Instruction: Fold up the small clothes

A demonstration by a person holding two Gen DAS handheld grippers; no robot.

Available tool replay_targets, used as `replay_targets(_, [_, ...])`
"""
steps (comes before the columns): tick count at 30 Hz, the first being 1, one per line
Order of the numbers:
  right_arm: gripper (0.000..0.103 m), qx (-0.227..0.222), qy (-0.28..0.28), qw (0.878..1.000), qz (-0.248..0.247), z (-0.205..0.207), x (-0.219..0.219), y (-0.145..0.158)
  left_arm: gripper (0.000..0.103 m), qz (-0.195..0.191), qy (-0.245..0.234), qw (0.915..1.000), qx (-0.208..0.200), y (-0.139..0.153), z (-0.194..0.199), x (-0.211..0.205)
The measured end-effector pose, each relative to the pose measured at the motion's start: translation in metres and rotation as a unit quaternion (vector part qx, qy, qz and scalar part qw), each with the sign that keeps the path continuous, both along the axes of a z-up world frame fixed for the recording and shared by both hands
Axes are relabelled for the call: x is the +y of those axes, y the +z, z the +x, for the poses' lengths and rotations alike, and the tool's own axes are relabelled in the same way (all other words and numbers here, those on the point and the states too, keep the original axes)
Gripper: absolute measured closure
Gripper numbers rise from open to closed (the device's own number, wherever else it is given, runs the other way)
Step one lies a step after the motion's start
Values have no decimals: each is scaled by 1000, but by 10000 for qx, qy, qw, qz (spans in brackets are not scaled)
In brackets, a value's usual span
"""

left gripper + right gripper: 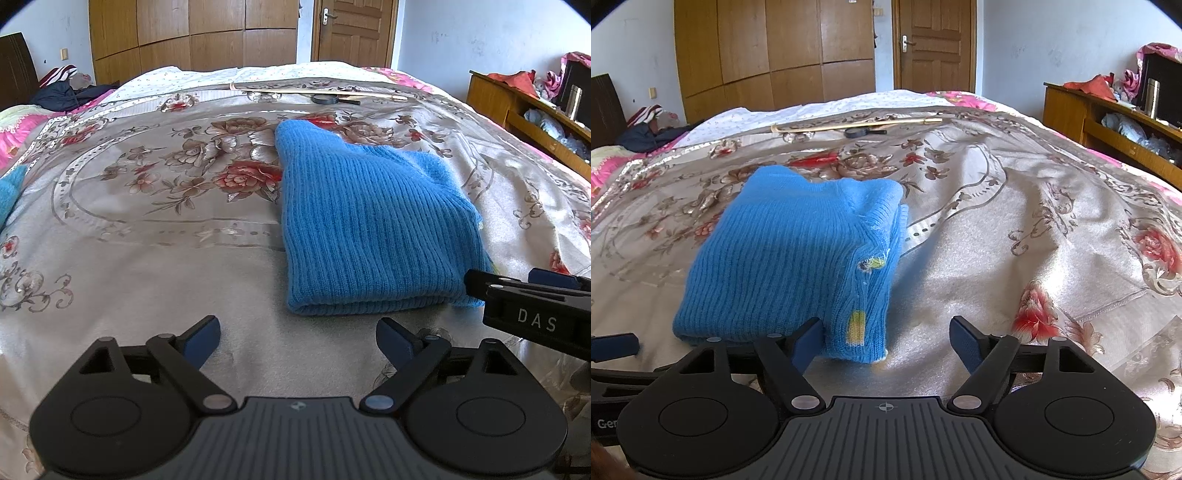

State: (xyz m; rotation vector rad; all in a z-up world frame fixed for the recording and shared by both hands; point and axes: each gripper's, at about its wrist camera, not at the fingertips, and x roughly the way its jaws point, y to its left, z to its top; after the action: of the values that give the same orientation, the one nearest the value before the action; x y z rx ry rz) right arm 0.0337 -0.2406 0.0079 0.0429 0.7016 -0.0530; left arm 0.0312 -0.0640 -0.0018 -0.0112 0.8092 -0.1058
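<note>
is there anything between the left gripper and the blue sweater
Nothing visible. Only bare floral bedspread lies between the open left gripper and the folded blue sweater. The right gripper, also open, sits at the sweater's near right corner, off to the side.

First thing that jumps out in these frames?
The bright blue sweater, folded into a block on the floral bedspread, mid-bed. Both grippers, left and right, sit open at its near edge, holding nothing. A thin stick lies across the far side.
</note>
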Motion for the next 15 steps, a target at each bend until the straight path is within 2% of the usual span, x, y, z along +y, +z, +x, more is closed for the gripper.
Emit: replay_targets(15, [24, -67, 28, 10000, -45, -2, 2, 1, 1, 40, 51, 10000, 4, -1, 1, 0])
